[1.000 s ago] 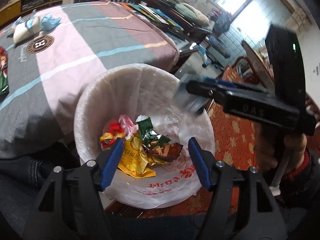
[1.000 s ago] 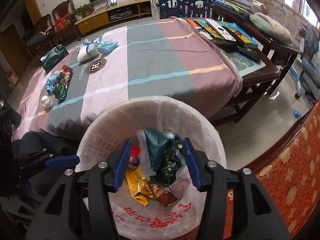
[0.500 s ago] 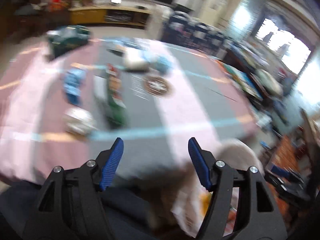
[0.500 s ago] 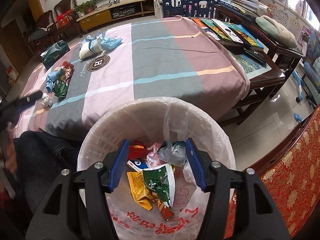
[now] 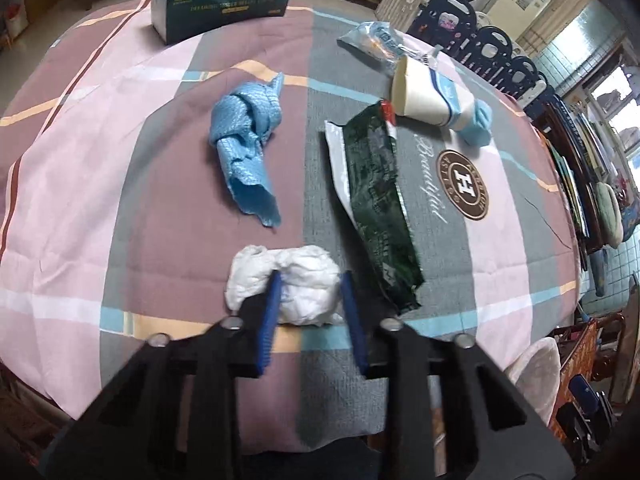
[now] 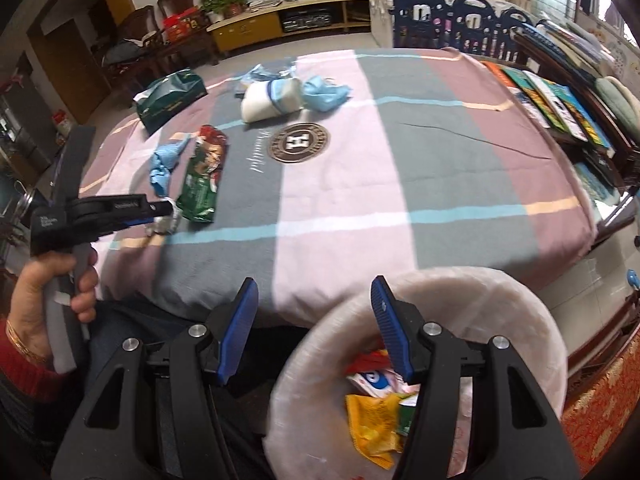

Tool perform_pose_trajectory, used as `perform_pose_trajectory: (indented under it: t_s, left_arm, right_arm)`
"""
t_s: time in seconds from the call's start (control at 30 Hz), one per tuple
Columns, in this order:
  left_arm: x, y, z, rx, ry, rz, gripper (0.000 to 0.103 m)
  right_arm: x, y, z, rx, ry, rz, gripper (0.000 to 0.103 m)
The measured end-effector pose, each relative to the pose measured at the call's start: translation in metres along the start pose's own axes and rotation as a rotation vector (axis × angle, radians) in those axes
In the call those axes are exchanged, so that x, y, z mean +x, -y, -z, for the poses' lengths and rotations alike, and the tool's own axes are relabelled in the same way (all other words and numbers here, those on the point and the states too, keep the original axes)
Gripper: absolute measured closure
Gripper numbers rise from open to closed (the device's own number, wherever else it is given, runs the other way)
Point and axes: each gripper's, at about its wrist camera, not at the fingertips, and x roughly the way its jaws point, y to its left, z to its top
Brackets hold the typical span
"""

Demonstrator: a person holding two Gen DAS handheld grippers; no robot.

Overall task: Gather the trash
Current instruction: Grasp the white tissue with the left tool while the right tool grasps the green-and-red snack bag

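In the left wrist view my left gripper [image 5: 311, 284] has its jaws around a crumpled white tissue wad [image 5: 306, 280] on the striped tablecloth; the pads sit against the wad's sides. A blue cloth [image 5: 248, 148], a dark green snack wrapper [image 5: 378, 196] and a rolled white and blue bundle [image 5: 436, 100] lie beyond. In the right wrist view my right gripper [image 6: 314, 304] is open and empty above the white lined trash bin [image 6: 520, 320], which holds several wrappers. The left gripper [image 6: 160, 216] shows there at the table's left, by the green wrapper [image 6: 202, 176].
A green tissue pack [image 5: 220, 4] sits at the table's far left. Books [image 6: 560, 100] lie on a dark side table at right. A blue and white play fence [image 6: 440, 12] stands behind the table. A red patterned seat [image 6: 600, 400] is beside the bin.
My left gripper has swung from over the bin to the table and narrowed around the white tissue wad. My right gripper dropped its green wrapper into the bin and has pulled back, open.
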Motion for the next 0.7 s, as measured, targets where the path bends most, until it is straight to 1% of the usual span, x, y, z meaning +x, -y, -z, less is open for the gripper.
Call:
perform_pose_trajectory:
  t_s: [0.03,0.07,0.1,0.17,0.2,0.23,0.3,0.37,0.43,0.53,0.63,0.7]
  left_arm:
    - [0.0,-0.004,0.001,-0.015,0.004,0.014,0.084]
    - [-0.002,-0.009,0.001,-0.04,0.014,0.039,0.091]
    - [-0.005,-0.015,0.002,-0.064,0.027,0.056,0.093]
    - [-0.017,-0.026,0.006,-0.103,0.078,0.065,0.098]
    - [-0.026,-0.031,0.009,-0.12,0.114,0.071,0.098]
    - [-0.037,-0.037,0.013,-0.139,0.155,0.075,0.098]
    - [-0.058,-0.051,0.022,-0.18,0.258,0.104,0.099]
    - [-0.073,-0.06,0.028,-0.204,0.339,0.116,0.099]
    - [-0.083,-0.065,0.031,-0.207,0.388,0.123,0.099]
    - [-0.084,-0.067,0.03,-0.21,0.402,0.161,0.099]
    - [-0.078,-0.065,0.028,-0.198,0.391,0.142,0.099]
    - [-0.076,-0.069,0.028,-0.217,0.39,0.158,0.099]
  right_arm:
    - [0.004,-0.007,-0.006,-0.002,0.001,-0.019,0.045]
    - [0.009,-0.014,-0.011,-0.008,0.004,-0.026,0.045]
    - [0.014,-0.021,-0.017,-0.019,0.01,-0.025,0.045]
    - [0.028,-0.039,-0.031,-0.051,0.024,-0.031,0.045]
    - [0.035,-0.046,-0.036,-0.059,0.024,-0.046,0.045]
    - [0.046,-0.055,-0.045,-0.06,0.017,-0.079,0.045]
    - [0.066,-0.066,-0.058,-0.044,0.006,-0.126,0.045]
    - [0.089,-0.075,-0.073,-0.01,-0.005,-0.119,0.045]
    - [0.109,-0.084,-0.083,0.014,-0.023,-0.087,0.048]
    - [0.133,-0.099,-0.086,0.005,-0.071,-0.072,0.053]
    - [0.143,-0.117,-0.08,-0.052,-0.097,-0.085,0.053]
    - [0.144,-0.129,-0.077,-0.093,-0.098,-0.104,0.053]
